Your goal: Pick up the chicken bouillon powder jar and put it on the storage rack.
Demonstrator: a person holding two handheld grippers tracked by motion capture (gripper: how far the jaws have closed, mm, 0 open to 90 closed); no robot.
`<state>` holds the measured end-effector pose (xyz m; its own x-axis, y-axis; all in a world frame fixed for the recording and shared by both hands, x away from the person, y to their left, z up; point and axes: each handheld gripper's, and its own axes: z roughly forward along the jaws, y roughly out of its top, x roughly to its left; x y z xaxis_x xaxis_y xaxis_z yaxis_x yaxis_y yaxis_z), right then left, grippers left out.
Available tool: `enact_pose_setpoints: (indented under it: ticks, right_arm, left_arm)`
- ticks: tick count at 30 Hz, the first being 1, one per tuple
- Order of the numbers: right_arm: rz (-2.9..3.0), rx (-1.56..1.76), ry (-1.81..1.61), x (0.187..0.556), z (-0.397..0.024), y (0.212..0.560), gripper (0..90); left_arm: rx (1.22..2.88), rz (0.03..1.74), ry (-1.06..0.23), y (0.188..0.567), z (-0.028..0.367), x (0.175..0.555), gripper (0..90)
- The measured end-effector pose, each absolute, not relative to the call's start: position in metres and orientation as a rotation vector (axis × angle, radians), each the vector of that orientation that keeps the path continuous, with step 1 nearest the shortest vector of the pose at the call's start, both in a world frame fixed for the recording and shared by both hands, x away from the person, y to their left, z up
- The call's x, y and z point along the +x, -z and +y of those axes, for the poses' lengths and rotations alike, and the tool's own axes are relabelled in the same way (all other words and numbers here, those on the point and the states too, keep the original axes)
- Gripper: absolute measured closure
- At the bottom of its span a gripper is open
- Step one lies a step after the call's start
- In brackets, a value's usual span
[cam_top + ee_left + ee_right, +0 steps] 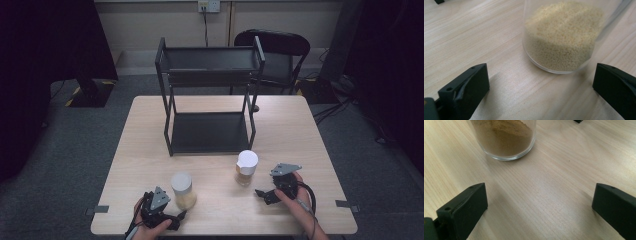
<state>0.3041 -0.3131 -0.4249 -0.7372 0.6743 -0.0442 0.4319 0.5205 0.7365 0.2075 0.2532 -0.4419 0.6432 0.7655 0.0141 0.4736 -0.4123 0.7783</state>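
A person is working two hand-held grippers at a pale wooden table (150, 150), low in the high view. The left gripper (172, 216), jaws spread wide and empty, is pointing at a clear jar of pale grain (183, 190) just beside it at lower centre; in the left gripper view that jar (561, 37) is sitting ahead of the jaws, toward the right one. The right gripper (261, 194), likewise spread and holding nothing, is facing a jar of brown powder (246, 168). A black two-tier rack (210, 95) is standing at centre frame. Judging by this, each jar should be centred between the jaws and gripped low on the glass before any lift.
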Motion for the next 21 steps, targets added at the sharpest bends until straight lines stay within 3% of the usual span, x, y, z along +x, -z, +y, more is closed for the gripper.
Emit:
enact_pose_setpoints:
  ticks: [21]
  right_arm:
    - [2.439, 0.923, -1.049, 0.304, -0.313, 0.425, 0.0]
  left_arm:
    - [1.994, 0.95, -0.409, 0.426, 0.255, 0.214, 2.4]
